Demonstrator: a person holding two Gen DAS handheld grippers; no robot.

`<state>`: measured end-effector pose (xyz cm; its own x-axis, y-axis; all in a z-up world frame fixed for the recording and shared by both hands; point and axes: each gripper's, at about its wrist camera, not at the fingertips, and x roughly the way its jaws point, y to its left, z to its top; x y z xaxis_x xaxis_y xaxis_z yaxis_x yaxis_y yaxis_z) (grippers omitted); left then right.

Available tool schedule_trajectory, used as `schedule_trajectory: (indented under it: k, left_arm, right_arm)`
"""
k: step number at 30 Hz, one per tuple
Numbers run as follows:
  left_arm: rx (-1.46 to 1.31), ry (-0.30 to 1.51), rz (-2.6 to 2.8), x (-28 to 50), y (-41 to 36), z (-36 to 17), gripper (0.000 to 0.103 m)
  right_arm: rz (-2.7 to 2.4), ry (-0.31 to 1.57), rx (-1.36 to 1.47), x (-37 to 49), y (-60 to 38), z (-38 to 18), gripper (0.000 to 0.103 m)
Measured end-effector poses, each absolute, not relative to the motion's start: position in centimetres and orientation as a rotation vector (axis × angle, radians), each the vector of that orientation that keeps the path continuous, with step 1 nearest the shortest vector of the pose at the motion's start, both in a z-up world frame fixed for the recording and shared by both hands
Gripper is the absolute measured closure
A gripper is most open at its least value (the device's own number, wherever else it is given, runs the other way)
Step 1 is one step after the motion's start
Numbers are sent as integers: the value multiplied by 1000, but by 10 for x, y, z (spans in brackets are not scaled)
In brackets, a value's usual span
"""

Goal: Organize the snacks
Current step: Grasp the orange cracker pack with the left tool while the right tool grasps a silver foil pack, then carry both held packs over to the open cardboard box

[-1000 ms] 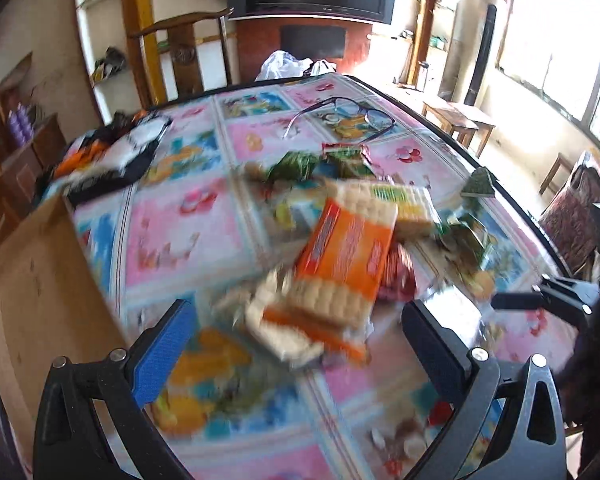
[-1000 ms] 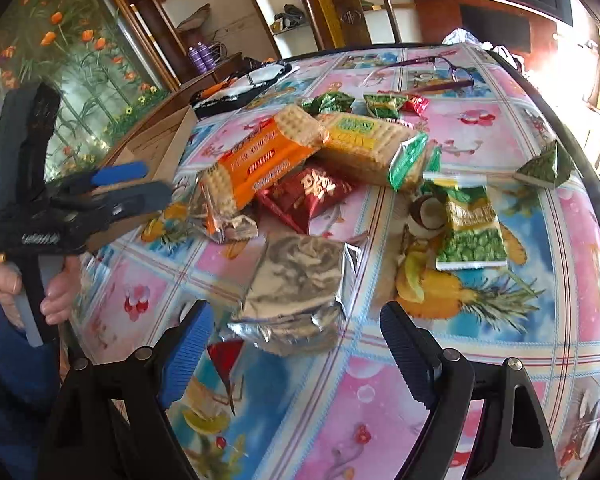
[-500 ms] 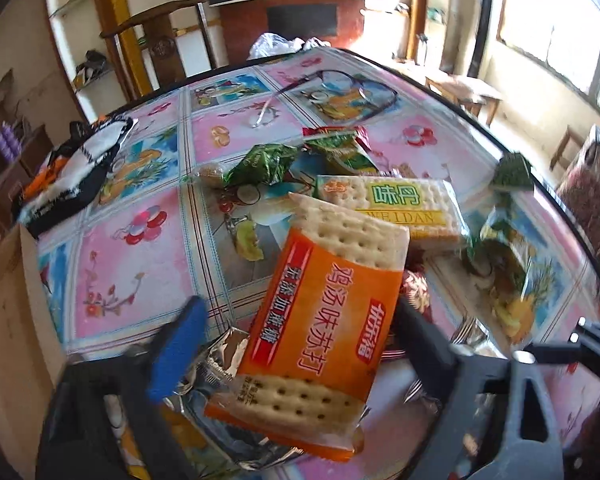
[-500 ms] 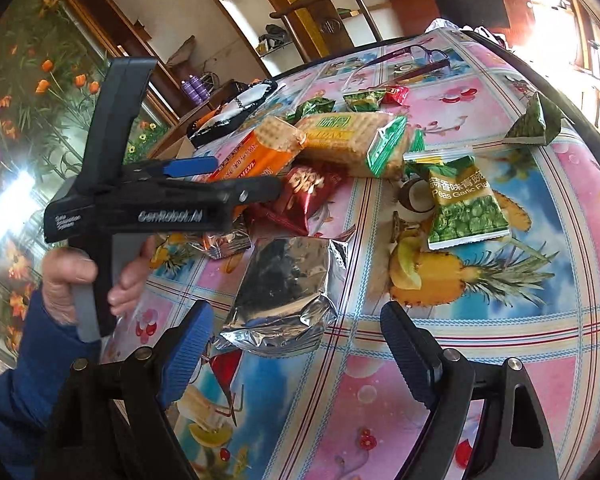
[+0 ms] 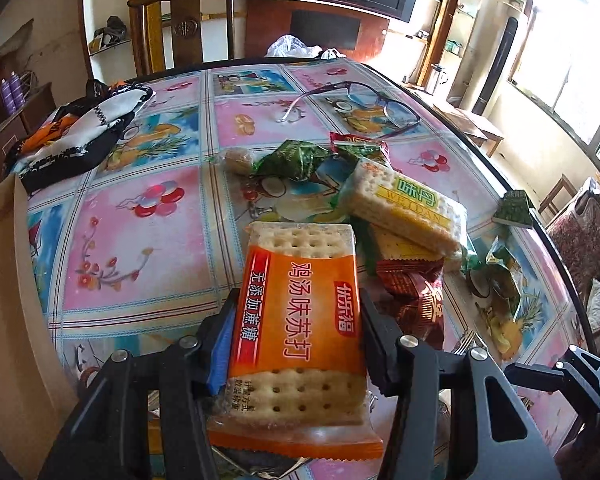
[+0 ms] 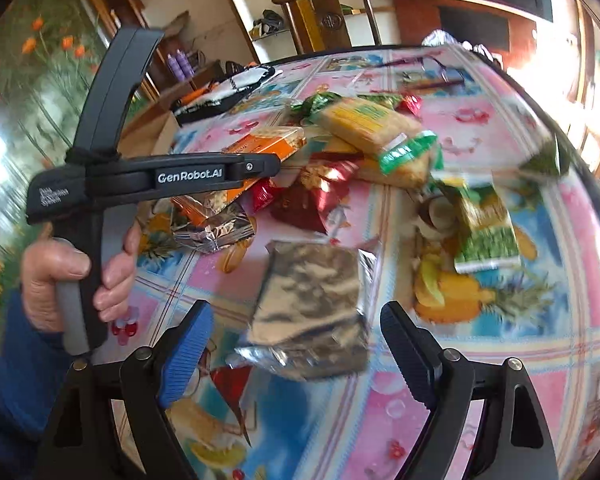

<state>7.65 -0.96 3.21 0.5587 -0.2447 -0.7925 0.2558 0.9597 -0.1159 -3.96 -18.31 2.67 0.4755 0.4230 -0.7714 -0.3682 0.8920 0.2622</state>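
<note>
My left gripper point(image 5: 296, 332) is shut on an orange cracker pack point(image 5: 300, 320), clamped on its two long sides and held over the table; the pack also shows in the right wrist view point(image 6: 268, 146) beside the left gripper's body point(image 6: 188, 176). A yellow-green cracker pack point(image 5: 408, 208) and a red foil packet point(image 5: 416, 292) lie just behind it. My right gripper point(image 6: 296, 344) is open, its jaws either side of a silver foil packet point(image 6: 312, 312) on the table. A green pea snack bag point(image 6: 486, 228) lies to the right.
A cardboard box point(image 5: 8, 300) stands at the table's left edge. A black-and-white cloth bag point(image 5: 76, 136) and eyeglasses point(image 5: 356, 104) lie at the far side, with small green candy wraps point(image 5: 296, 156). A wooden chair point(image 5: 184, 20) stands behind the table.
My left gripper has closed on the orange cracker pack and lifted it off the pile. My right gripper has shifted slightly over the silver packet and stays open.
</note>
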Motion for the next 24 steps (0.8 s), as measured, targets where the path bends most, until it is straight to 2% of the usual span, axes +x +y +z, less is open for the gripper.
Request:
schedule_trajectory:
  k: [4, 7, 8, 15, 24]
  left_arm:
    - [-2, 915, -278, 76, -3, 36, 51]
    - [-8, 895, -268, 75, 1, 41, 50]
    - [-12, 887, -266, 74, 2, 42, 50]
    - [-44, 834, -257, 71, 10, 53, 50]
    - [-77, 800, -198, 75, 26, 60, 50]
  right_arm:
    - [405, 980, -43, -33, -166, 24, 15]
    - [376, 1010, -54, -29, -164, 17, 34]
    - [369, 1003, -65, -31, -164, 18, 38]
    - [356, 972, -13, -29, -176, 25, 40]
    - [302, 798, 79, 9, -174, 72, 40]
